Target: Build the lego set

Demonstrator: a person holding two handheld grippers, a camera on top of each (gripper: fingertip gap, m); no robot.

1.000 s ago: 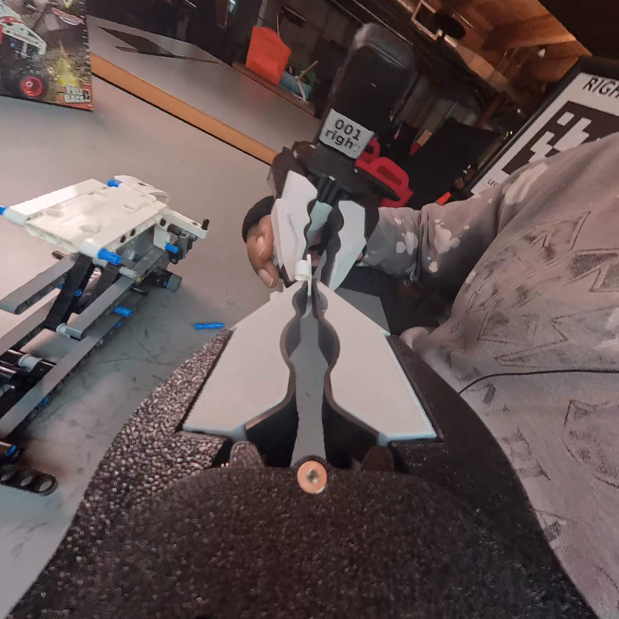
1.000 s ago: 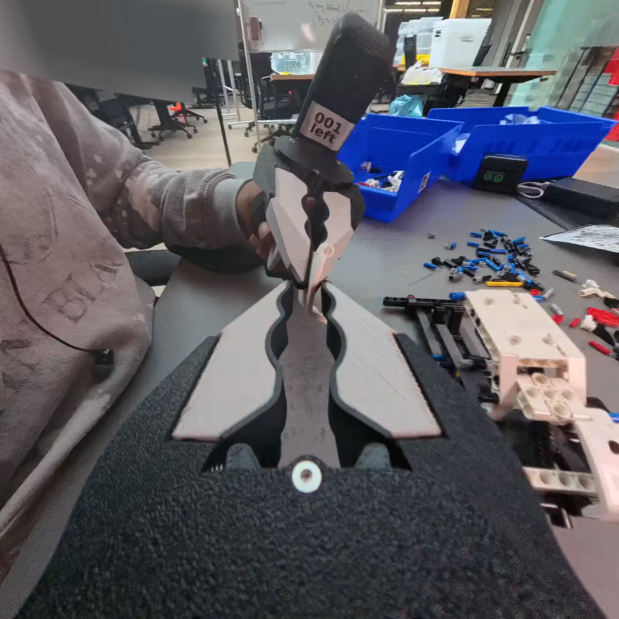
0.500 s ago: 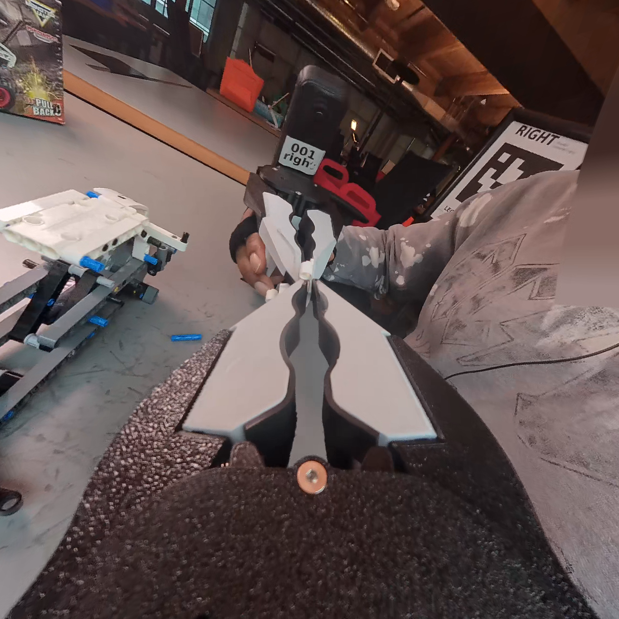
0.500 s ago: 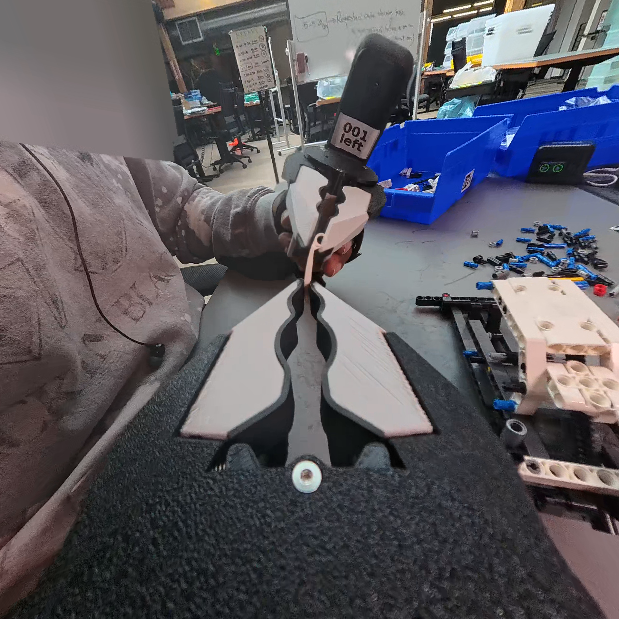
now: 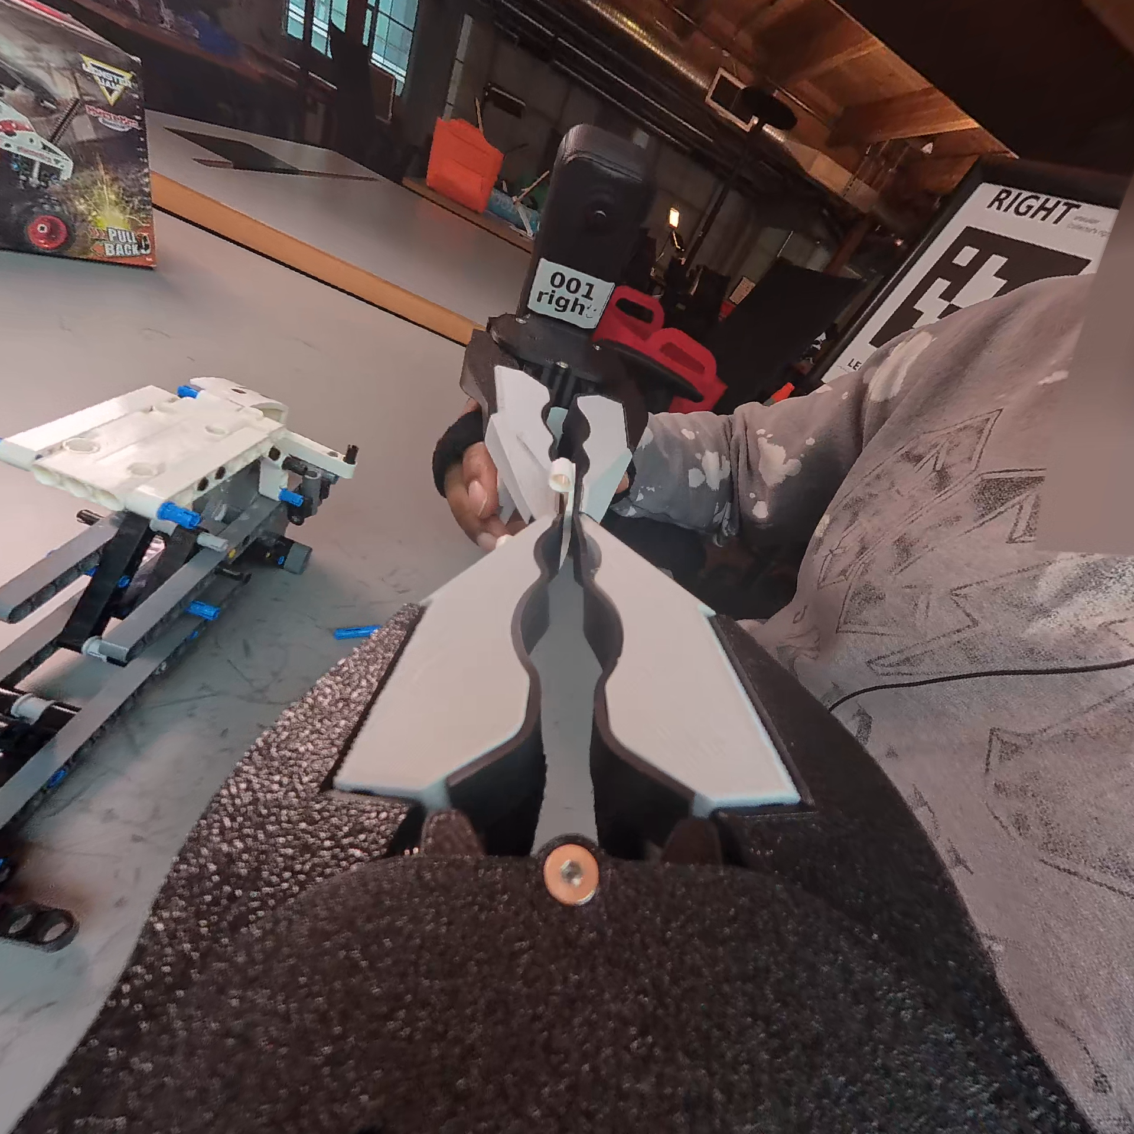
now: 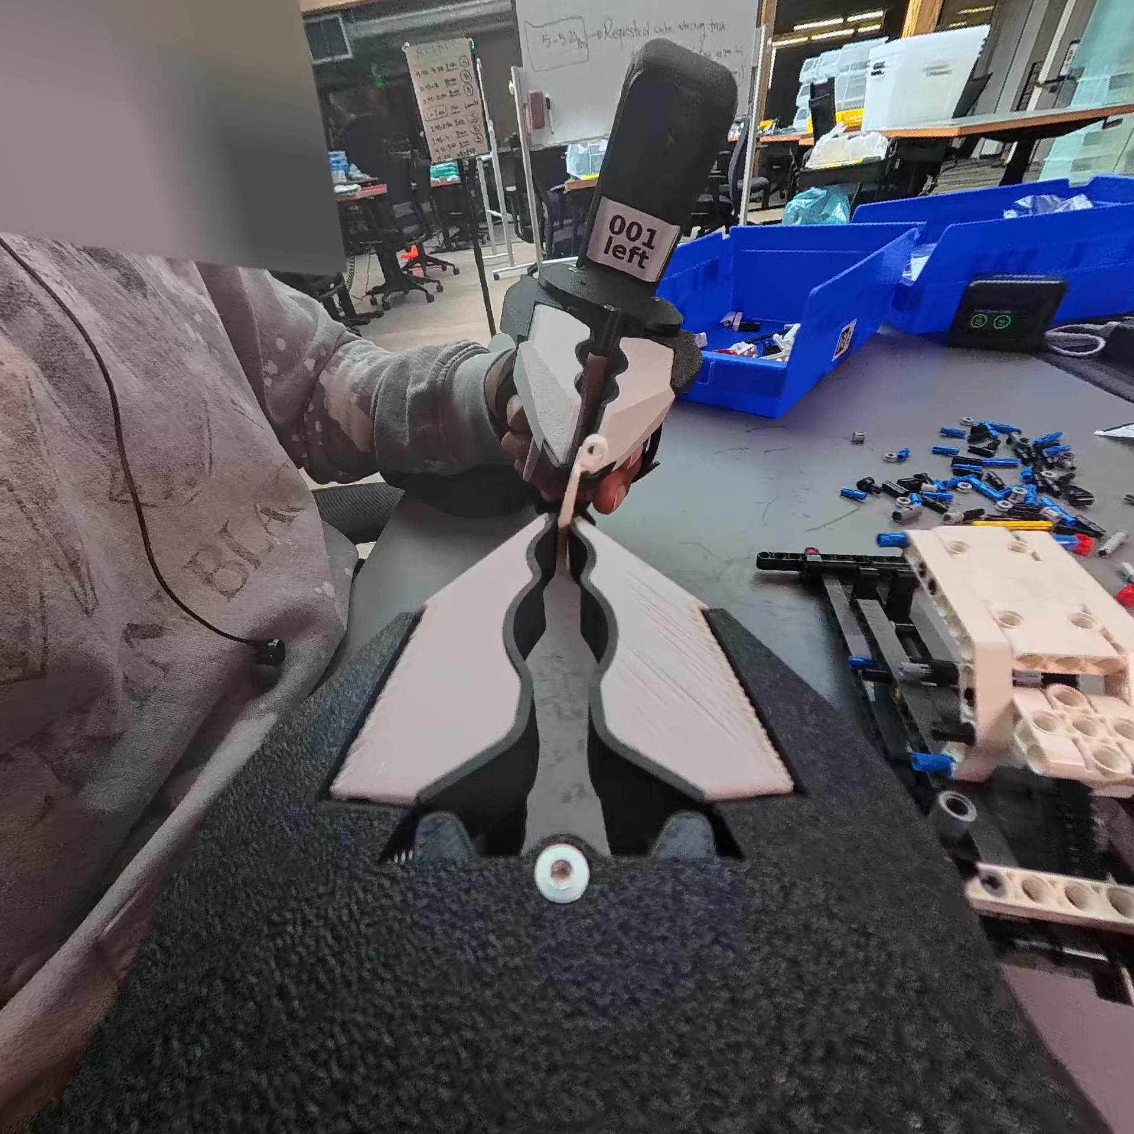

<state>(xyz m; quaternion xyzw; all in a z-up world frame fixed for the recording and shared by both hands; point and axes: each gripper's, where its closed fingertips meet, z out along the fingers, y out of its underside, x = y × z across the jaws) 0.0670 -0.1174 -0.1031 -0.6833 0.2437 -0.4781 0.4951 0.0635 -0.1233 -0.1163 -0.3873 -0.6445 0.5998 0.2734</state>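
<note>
My left gripper and my right gripper meet tip to tip above the table's near edge. Both are shut on a small white lego piece, a thin strip with a round end; it also shows in the right wrist view. The right gripper also shows in the left wrist view, and the left gripper shows in the right wrist view. The part-built model, with a white top on a grey and black frame, lies on the grey table and also shows in the right wrist view.
A pile of loose blue and black parts lies beyond the model. Blue bins and a black device stand behind it. The set's box stands far left. A blue pin lies on the table. The person's torso is close behind both grippers.
Both grippers stay tip to tip, shut on the white piece. The pair has tilted and shifted a little, so the model sits slightly differently in both views.
</note>
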